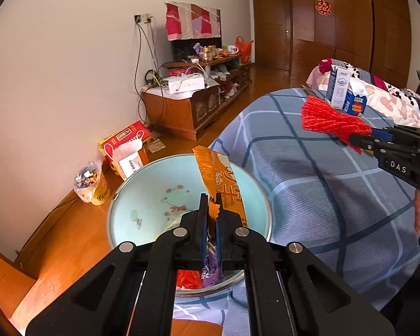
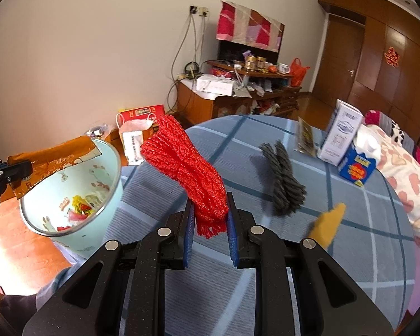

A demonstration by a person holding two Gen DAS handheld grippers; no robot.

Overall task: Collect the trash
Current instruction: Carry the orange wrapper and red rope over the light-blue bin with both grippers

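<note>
Holding crinkly orange foil wrapper (image 1: 222, 179) clenched in left gripper (image 1: 212, 210) over pale blue enamel bin (image 1: 142, 184); right gripper (image 2: 210, 218) grasping soft, light red foam net (image 2: 182, 162) by 1 end above bed

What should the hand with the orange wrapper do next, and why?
Probably open the left hand-held gripper and let the orange wrapper drop. It is shut on the wrapper right above the pale blue bin, which already has scraps inside. The right hand-held gripper, shut on the red mesh net, looks off to the side over the bedspread, so it would likely go after.
</note>
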